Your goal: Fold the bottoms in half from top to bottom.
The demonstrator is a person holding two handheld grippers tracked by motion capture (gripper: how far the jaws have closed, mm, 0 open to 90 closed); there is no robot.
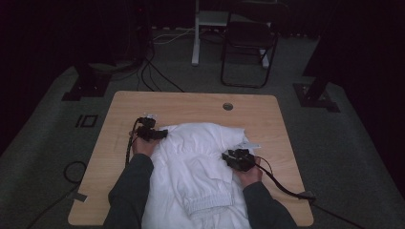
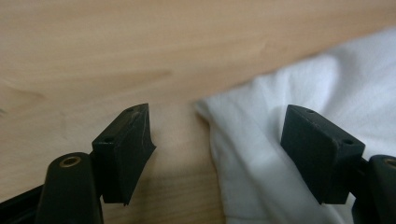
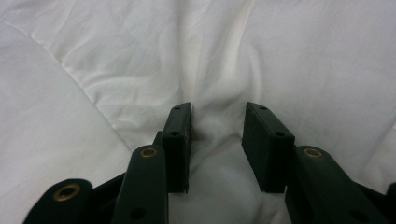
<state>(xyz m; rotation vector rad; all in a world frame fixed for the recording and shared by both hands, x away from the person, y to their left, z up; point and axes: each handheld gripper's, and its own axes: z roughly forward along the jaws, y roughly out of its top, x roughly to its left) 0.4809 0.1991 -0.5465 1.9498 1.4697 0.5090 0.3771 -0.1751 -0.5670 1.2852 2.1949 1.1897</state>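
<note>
Two black grippers are working a crumpled white cloth garment that is lying across the middle and near edge of your pale wooden table. You are holding the left gripper with its jaws spread wide, straddling the garment's corner without pinching it. You are keeping the right gripper narrower, with a bunched fold of fabric sitting between its jaws.

One fixed overhead camera, two riding close on the grippers.

The high view looks forward and down over the whole counter. Each gripper view sits close along its own jaws; all three share the white garment, the left one at its edge on the wood.
</note>
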